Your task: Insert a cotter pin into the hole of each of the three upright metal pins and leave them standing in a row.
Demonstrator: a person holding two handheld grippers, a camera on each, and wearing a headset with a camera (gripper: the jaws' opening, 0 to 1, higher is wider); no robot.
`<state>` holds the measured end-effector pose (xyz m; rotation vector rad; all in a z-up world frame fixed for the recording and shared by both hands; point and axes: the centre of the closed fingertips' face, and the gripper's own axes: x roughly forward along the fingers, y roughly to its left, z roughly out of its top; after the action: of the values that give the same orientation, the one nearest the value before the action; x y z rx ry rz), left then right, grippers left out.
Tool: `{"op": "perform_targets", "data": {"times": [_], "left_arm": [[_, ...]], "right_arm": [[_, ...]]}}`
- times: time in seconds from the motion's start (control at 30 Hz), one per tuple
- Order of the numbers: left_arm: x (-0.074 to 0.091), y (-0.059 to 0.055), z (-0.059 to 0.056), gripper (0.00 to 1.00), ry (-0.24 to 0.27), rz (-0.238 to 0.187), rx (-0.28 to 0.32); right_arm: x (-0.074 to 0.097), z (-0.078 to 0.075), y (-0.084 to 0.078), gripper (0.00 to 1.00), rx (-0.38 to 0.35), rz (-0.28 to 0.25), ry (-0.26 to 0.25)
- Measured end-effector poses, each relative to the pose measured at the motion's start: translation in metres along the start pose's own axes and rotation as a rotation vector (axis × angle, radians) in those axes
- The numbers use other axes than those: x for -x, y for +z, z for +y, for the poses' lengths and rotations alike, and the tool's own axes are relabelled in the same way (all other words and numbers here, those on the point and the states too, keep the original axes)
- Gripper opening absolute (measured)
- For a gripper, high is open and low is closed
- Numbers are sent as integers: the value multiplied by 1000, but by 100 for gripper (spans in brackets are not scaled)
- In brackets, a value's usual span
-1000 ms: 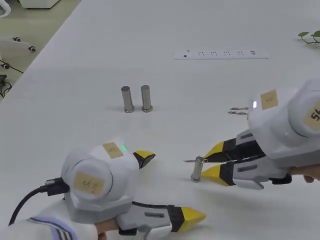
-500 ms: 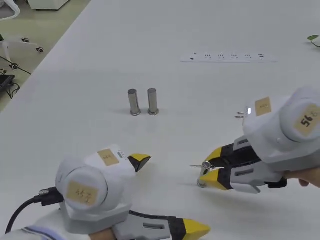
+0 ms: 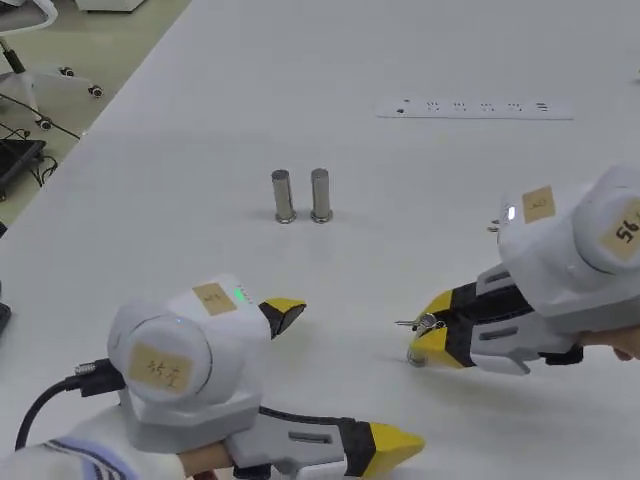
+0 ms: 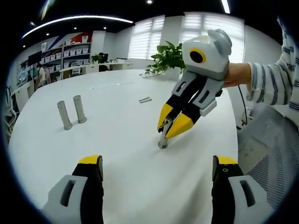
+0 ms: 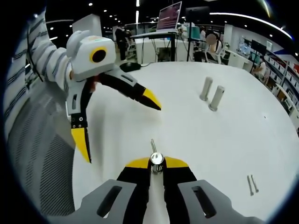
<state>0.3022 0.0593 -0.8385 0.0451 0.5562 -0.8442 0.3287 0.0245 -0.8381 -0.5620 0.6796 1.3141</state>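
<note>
Clamped in the closed jaws of the right gripper (image 3: 430, 328), just under its head: a metal pin (image 4: 163, 139), toward the near right part of the table (image 3: 400, 180), foot at or just above the surface. Standing near upright, long axis vertical with a slight lean in the left gripper view. Threaded through its head hole, a cotter pin (image 5: 153, 144), lying roughly level, long axis running forward along the jaws, free end aimed at the table's left edge. Holding nothing by the near edge, the left gripper (image 3: 340, 375), jaws spread wide. Waiting mid-table, side by side and just apart: two upright pins (image 3: 283, 196), with no cotter pin to be made out in either. Lying toward the right edge, spare cotter pins (image 5: 251, 185). Likely risks from here: toppling the held pin by letting go off plumb, shaking the loosely seated cotter pin out with a jerk, or knocking over the standing pair while closing up the row
</note>
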Motion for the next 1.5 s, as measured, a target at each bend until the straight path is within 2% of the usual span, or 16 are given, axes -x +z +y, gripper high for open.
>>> {"op": "perform_targets", "data": {"times": [0.13,0.23,0.4,0.57,0.8,0.87,1.1,1.33,1.4,1.5], "left_arm": [[3,-1,1,99,4,-2,5],[5,-1,3,98,9,-6,10],[6,-8,6,98,15,12,17],[8,-5,7,98,17,5,26],[9,1,7,98,18,-12,33],[9,1,7,98,18,-13,34],[12,7,7,97,11,-30,42],[14,9,12,97,22,-36,47],[16,8,16,97,29,-35,53],[20,9,22,97,43,-35,54]], "right_arm": [[-2,-9,5,10,19,4,-12],[-5,-17,13,10,4,-20,-19],[-11,-28,22,10,3,-22,-30],[-15,-34,26,10,-6,-26,-31],[-19,-34,21,10,-37,-16,-21],[-19,-35,22,10,-50,-28,-20],[-19,-34,23,11,-41,-30,-16],[-19,-33,24,12,-53,-30,-21],[-19,-34,24,15,-52,-32,-28],[-14,-33,26,17,-79,-57,-32]]}}
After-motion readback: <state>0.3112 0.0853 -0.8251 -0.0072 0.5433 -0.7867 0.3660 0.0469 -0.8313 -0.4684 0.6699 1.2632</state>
